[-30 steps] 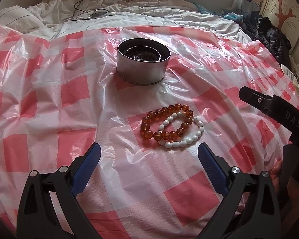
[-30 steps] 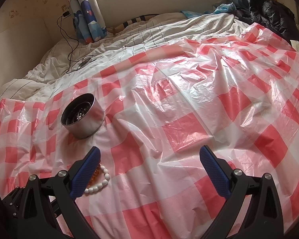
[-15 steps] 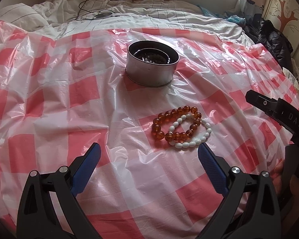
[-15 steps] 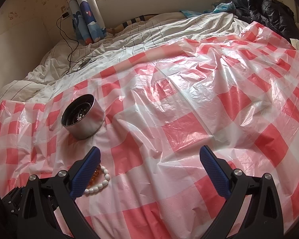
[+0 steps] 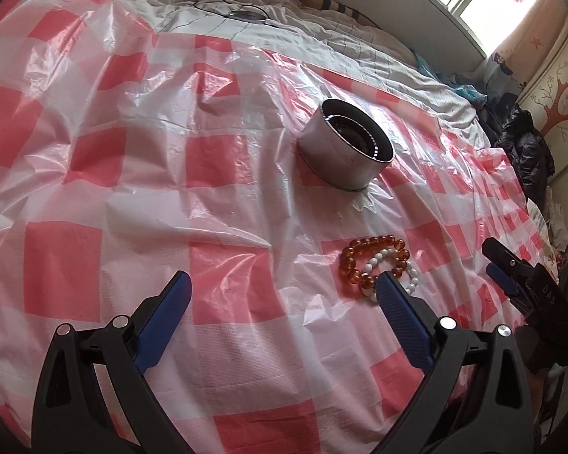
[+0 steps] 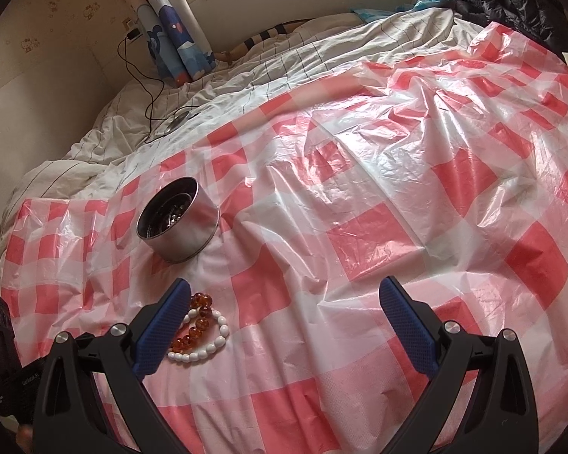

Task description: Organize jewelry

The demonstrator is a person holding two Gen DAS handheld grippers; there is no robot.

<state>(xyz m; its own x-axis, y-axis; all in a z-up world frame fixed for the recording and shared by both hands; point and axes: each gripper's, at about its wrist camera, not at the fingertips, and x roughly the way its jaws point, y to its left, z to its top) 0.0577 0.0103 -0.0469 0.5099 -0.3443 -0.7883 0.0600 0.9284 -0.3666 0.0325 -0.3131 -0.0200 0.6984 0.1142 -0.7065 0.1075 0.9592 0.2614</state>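
An amber bead bracelet (image 5: 373, 257) (image 6: 198, 321) and a white bead bracelet (image 5: 411, 282) (image 6: 208, 346) lie overlapped on the red-and-white checked plastic sheet (image 5: 132, 189) (image 6: 397, 189). A round metal tin (image 5: 346, 157) (image 6: 178, 219) stands open beyond them with something dark inside. My left gripper (image 5: 282, 282) is open and empty, its right fingertip just in front of the bracelets. My right gripper (image 6: 284, 289) is open and empty, its left finger covering part of the bracelets. The right gripper (image 5: 507, 268) also shows at the right edge of the left wrist view.
The sheet covers a bed with rumpled white bedding (image 6: 284, 56) behind it. A charger cable and disc (image 6: 174, 123) lie on the bedding. Dark clothing (image 5: 526, 151) is piled at the far right. A curtain (image 6: 174, 30) and a wall stand behind.
The left gripper has swung left and tilted, so bracelets and tin now sit right of its centre. The right gripper has edged closer to the bracelets. Both remain open.
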